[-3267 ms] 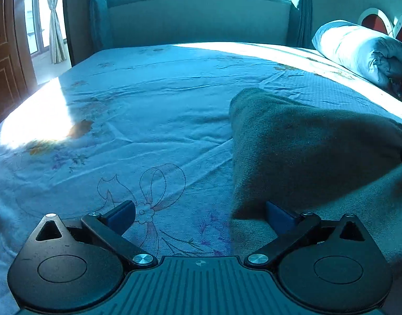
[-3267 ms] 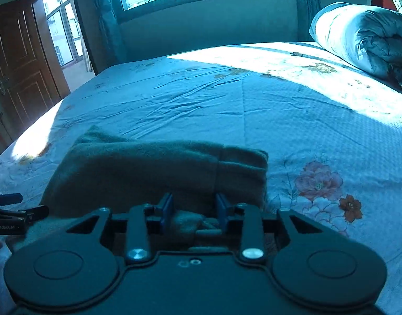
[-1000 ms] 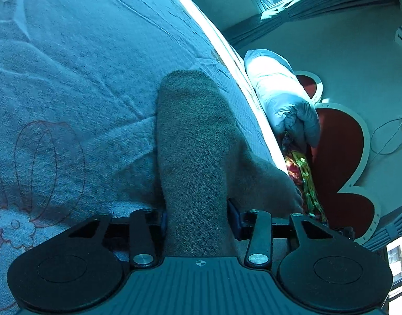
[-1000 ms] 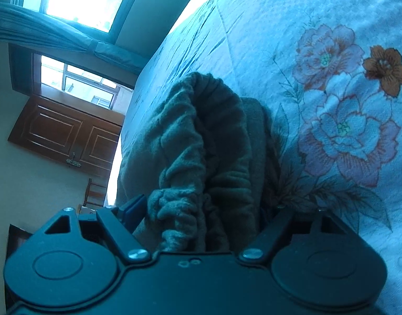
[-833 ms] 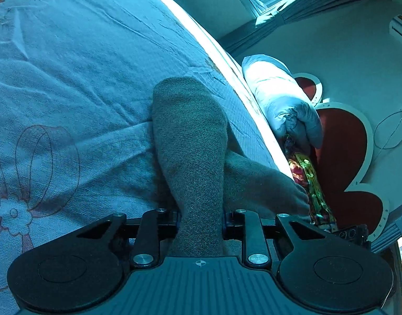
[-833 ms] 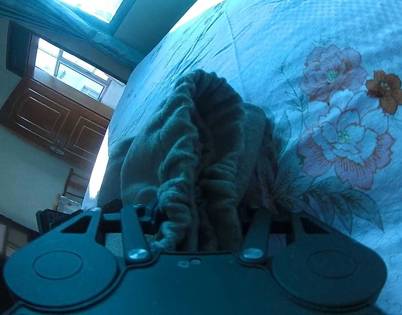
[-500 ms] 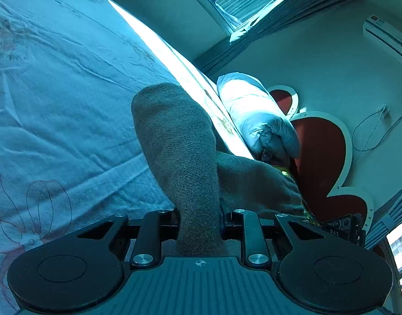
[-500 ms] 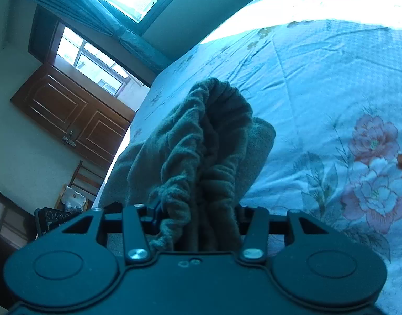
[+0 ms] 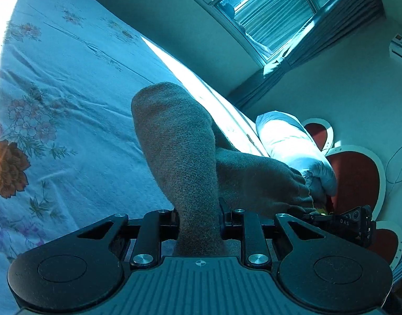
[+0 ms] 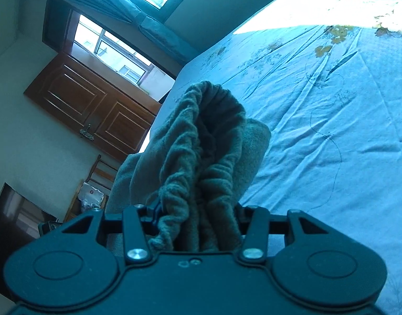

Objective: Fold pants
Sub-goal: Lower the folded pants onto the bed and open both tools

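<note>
Pants [image 9: 180,152] bunched in both tools hide bed [image 9: 69,78] beyond.

My left gripper [image 9: 198,218] is matte black: two round side discs, angled link bars fixed with silver screws, and a ribbed grey-black plate bearing a small crosshair mark. My right gripper [image 10: 197,218] matches it, black with silver screws, but its middle plate is smooth with two tiny holes.

Fingers [image 9: 222,211] buried in pants [image 9: 185,157]
</note>
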The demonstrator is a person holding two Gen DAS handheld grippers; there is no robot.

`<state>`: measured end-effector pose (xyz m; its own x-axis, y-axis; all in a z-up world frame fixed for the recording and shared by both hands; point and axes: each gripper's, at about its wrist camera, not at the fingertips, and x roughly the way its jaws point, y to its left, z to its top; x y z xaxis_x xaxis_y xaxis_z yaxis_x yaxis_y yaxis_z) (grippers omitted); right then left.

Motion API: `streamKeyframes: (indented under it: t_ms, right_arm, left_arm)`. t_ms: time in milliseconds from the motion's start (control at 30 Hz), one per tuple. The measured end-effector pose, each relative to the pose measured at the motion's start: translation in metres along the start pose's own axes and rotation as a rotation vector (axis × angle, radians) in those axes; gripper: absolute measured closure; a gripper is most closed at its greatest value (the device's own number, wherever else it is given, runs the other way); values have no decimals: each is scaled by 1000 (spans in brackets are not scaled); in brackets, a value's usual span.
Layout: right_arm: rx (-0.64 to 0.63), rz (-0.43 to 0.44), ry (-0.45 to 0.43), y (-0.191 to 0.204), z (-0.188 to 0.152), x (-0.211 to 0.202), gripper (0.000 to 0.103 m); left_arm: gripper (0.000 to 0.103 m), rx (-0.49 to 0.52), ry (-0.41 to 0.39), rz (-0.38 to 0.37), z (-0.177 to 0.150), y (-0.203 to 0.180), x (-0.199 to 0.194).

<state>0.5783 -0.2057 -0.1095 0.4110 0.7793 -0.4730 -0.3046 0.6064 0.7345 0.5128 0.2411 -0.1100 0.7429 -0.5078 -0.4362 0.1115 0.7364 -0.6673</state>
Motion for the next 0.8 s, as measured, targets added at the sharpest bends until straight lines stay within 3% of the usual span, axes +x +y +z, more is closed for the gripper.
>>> streamKeyframes:
  t_ms: [100,133,167,267,333,367,400,433,467,533,600,633,667,733,800]
  right_arm:
    - [40,-71,31,-29,-7,24,59]
    - [67,-111,43,-42,-12,31,46]
    - [70,-90,47,-57,-21,33,47]
    - [68,-74,45,-59,-28,24,47]
    - [7,-152,42,-44,-27,10,38]
    - [-16,-187,29,-37,-28,2,29]
    - [-53,-228,7,-27,-28,-7,26]
    - [-119,-262,-16,-14,-31,-16,25]
    - [-184,-277,-25,-3,-38,-21,25]
    - [-295,-312,-18,18,-52,-19,25]
    - [-391,-440,7,29,-67,-3,23]
    - [-422,-504,28,30,-74,7,18]
    - [-420,-526,37,28,-76,12,16]
    - [-346,-529,16,29,-80,3,15]
    - [-372,-520,-44,45,-86,-19,15]
  left_arm:
    - [76,-24,62,40,-4,21,33]
    - [69,-28,88,91,-11,31,44]
    - [45,-22,91,157,-19,36,51]
    - [36,81,49,167,-35,30,46]
    - [31,111,37,219,-37,22,35]
    - [20,145,22,288,-37,12,24]
    - [5,178,8,339,-38,6,16]
    - [0,227,-24,401,-39,-3,5]
    - [0,279,-61,456,-44,-13,-5]
    - [0,330,-76,485,-54,-27,-15]
    - [0,340,-76,499,-66,-35,-14]
    - [0,364,-33,544,-74,-32,-7]
    - [0,374,6,591,-81,-31,2]
    - [0,306,-6,590,-86,-29,-4]
    - [0,287,-24,600,-89,-40,-24]
